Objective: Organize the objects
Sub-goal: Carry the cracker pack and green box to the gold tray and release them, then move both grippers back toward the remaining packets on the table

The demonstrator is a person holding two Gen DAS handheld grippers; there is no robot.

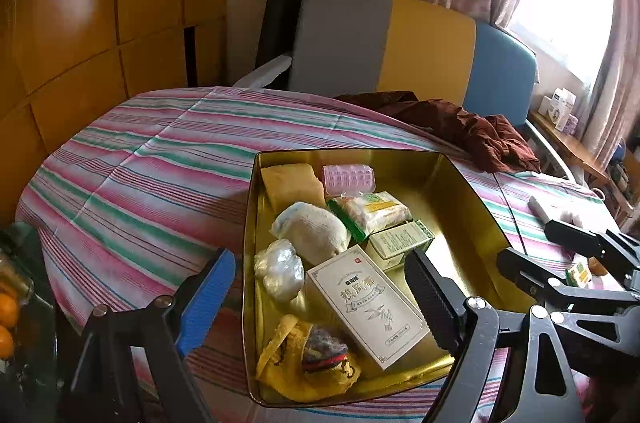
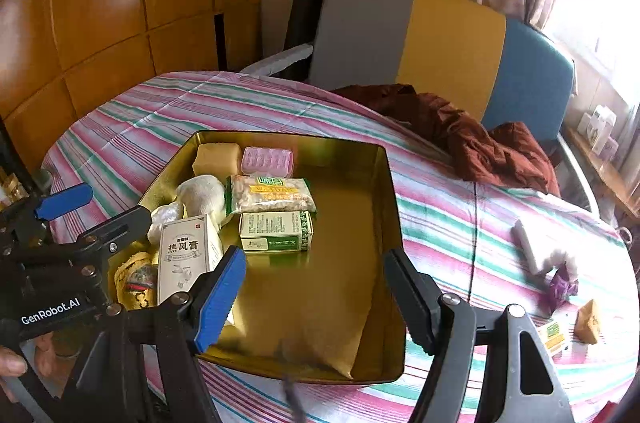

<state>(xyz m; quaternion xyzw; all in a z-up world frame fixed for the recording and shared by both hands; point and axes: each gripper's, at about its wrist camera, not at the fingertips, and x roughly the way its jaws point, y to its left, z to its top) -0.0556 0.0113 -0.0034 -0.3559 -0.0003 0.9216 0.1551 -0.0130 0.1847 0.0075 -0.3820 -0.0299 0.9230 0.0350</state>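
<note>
A gold tin box (image 1: 460, 191) (image 2: 352, 303) sits on the striped tablecloth. Its left half holds a white carton with Chinese print (image 1: 366, 307) (image 2: 186, 255), a green-and-white box (image 1: 400, 243) (image 2: 276, 231), a snack packet (image 2: 270, 193), a pink blister pack (image 1: 348, 179) (image 2: 267, 161), a tan block (image 1: 292, 185), a white cloth bundle (image 1: 312, 231) and a yellow pouch (image 1: 304, 363). My left gripper (image 1: 320, 307) is open and empty over the box's near left part. My right gripper (image 2: 316, 299) is open and empty over the box's bare right half.
On the cloth right of the box lie a white tube (image 2: 528, 247), a purple wrapper (image 2: 562, 285), a tan cube (image 2: 588, 321) and a small yellow-green packet (image 2: 554, 335). A brown garment (image 2: 472, 139) lies behind. A grey, yellow and blue chair (image 2: 440, 39) stands beyond. Oranges (image 1: 6, 311) sit at far left.
</note>
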